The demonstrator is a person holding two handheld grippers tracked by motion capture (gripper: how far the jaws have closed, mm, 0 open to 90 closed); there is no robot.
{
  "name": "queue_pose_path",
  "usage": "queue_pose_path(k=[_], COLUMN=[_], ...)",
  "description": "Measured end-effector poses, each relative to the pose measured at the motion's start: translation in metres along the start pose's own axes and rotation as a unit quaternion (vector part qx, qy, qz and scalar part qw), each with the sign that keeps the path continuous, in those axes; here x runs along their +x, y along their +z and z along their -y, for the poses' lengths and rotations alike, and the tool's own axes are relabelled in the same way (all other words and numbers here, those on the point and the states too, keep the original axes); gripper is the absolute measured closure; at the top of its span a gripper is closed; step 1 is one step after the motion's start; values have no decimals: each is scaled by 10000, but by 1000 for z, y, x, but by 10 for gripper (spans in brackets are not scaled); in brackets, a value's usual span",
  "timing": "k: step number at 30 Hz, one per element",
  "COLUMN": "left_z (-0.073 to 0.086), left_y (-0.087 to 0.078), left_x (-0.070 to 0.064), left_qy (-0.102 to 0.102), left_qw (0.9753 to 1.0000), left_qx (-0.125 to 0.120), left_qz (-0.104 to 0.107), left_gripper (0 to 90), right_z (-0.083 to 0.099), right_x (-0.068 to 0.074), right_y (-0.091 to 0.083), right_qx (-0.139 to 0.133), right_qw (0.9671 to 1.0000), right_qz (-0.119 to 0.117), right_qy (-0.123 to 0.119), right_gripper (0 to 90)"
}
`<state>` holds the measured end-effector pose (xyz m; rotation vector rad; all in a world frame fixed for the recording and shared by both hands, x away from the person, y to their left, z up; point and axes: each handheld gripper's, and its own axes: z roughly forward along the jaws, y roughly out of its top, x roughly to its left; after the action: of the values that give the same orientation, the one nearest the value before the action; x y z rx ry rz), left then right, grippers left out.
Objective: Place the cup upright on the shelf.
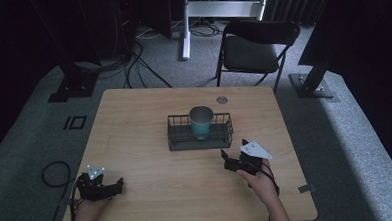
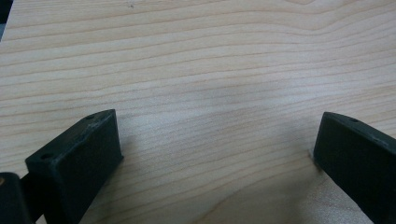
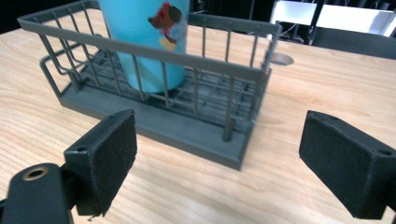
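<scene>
The table [image 1: 135, 143] was a light wooden one with rounded corners, standing on grey carpet [image 1: 34, 117]. Near its middle, a little toward the far edge, sat a dark wire basket [image 1: 177, 139] — flat on the wood, long side facing the person. Behind the basket, close to the far edge, a small round grommet [image 1: 222, 100] was set into the top — the wood around it lay bare.

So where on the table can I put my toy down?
The bare table left of the wire basket is free, and so is the front middle between the left gripper and right gripper. The cup crowds the basket.
</scene>
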<state>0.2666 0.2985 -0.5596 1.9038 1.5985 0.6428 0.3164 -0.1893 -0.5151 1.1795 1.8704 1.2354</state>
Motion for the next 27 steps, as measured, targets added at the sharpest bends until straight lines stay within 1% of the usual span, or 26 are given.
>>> queue_pose_path(k=[3, 7, 12, 19, 22, 27], left_z=[0, 0, 0, 0, 0, 0], left_y=[0, 0, 0, 0, 0, 0], left_x=[0, 0, 0, 0, 0, 0], left_qy=[2, 1, 2, 0, 2, 4], left_qw=[10000, 10000, 10000, 10000, 10000, 10000], left_qx=[1, 1, 0, 0, 0, 1], left_qz=[1, 0, 0, 0, 1, -2], left_gripper=[14, 14, 14, 14, 15, 14], right_z=[3, 11, 19, 28, 31, 38], right_x=[-3, -11, -17, -28, -34, -44], right_y=[-3, -8, -13, -21, -24, -30], right_qx=[31, 87, 187, 327, 411, 459], right_qw=[10000, 9999, 9997, 9990, 9985, 9975], right_qz=[11, 82, 99, 183, 254, 377], right_qy=[2, 65, 80, 236, 254, 389], right_gripper=[110, 110, 110, 110, 110, 110])
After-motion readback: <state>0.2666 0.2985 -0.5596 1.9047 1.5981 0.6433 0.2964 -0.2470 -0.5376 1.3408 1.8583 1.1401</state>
